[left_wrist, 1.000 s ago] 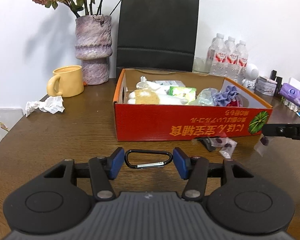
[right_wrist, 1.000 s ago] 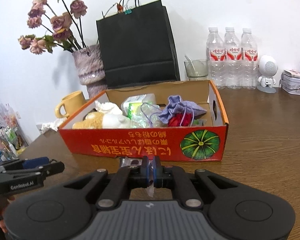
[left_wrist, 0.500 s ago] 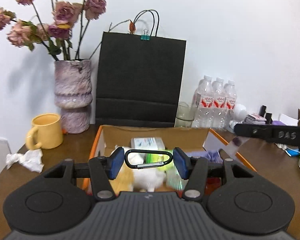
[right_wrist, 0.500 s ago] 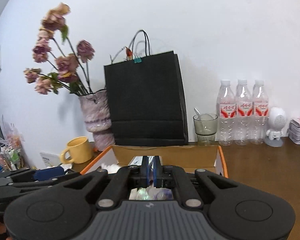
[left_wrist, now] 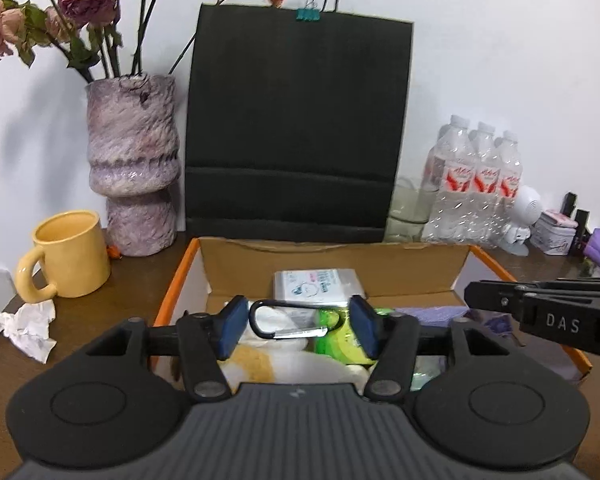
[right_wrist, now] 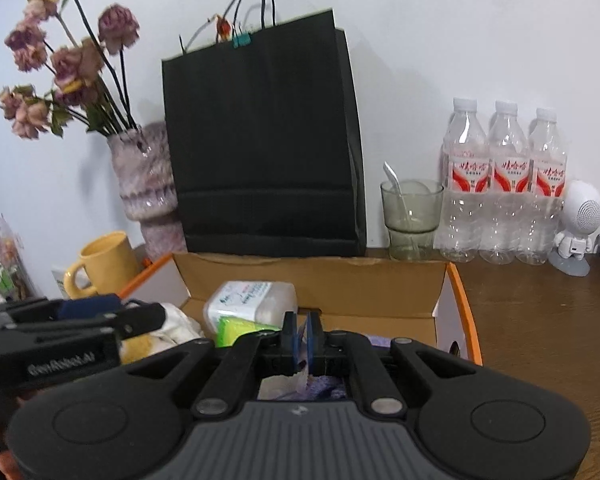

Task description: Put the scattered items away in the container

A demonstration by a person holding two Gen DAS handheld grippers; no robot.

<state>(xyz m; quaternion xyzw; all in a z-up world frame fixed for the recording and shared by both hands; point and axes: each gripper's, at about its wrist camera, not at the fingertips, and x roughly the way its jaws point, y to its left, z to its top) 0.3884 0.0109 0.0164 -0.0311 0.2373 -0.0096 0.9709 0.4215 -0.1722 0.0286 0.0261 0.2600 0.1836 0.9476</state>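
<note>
The orange cardboard box (left_wrist: 340, 268) stands open below both grippers and holds a plush toy, a green packet (left_wrist: 336, 340), a white pack (left_wrist: 316, 286) and a purple pouch. My left gripper (left_wrist: 298, 326) is shut on a black carabiner (left_wrist: 296, 322) and holds it over the box. My right gripper (right_wrist: 301, 334) is shut on a small clear plastic packet (right_wrist: 296, 380) that hangs under its fingers over the box's (right_wrist: 380, 280) right part. The right gripper also shows in the left wrist view (left_wrist: 540, 312).
A black paper bag (left_wrist: 300, 128) stands right behind the box. A purple vase with dried roses (left_wrist: 134, 164), a yellow mug (left_wrist: 66, 258) and crumpled tissue (left_wrist: 20, 324) are to the left. A glass (right_wrist: 410, 218), three water bottles (right_wrist: 504, 184) and a white figurine (right_wrist: 576, 228) are to the right.
Both grippers have lifted off the table and moved forward over the open box, each still holding its item. The box front is now out of sight below.
</note>
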